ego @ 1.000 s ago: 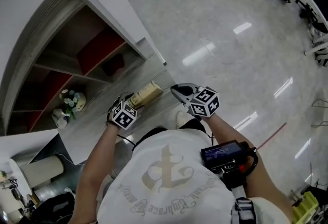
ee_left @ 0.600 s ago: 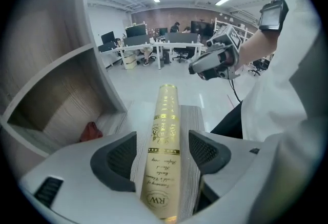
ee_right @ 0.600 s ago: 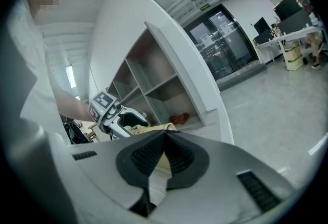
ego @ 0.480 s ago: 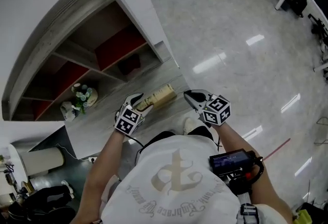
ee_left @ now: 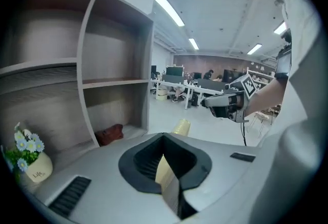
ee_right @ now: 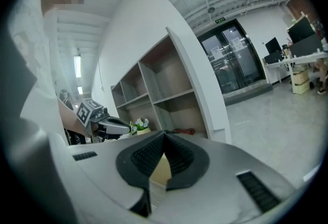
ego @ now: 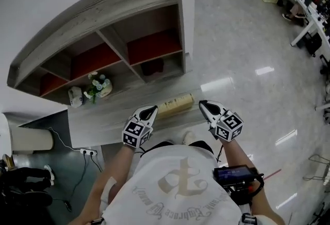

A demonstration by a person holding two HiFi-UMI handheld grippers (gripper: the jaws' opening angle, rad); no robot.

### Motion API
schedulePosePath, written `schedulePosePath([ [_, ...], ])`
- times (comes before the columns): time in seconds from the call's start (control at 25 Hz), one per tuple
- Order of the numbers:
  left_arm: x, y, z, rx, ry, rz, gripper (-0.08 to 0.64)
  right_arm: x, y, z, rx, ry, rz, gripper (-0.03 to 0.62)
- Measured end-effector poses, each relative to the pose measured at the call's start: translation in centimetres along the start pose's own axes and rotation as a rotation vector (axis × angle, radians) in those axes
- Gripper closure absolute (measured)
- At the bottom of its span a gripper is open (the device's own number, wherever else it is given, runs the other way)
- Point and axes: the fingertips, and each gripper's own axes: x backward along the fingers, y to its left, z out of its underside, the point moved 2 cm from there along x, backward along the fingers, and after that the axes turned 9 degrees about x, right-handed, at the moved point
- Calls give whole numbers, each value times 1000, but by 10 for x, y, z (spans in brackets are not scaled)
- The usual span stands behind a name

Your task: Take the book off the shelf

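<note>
- The left gripper has its 2 jaws drawn fully together, pinched on the left end of the book. In the left gripper view a pale strip of the book sits in the dark notch between the pads.
- The right gripper meets the book's right end. In the right gripper view its jaws are also closed, with the same cream edge clamped between them.
- The book lies flat and lengthwise between the 2 grippers, on the grey wooden ledge in front of the shelf and outside its compartments.
- A flower pot stands further left on the ledge, well apart from the book.
- A dark red thing sits in the lower right compartment.
</note>
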Motion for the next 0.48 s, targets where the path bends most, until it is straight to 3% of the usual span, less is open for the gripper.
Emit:
schedulePosePath([
  [0.24,35,8,12,126,-86,-35,554,-3,24,-10,25,9,-22,591],
  [0.48,65,25,31,201,-119,-90,554,-7,44,-11,29,27,-38,591],
])
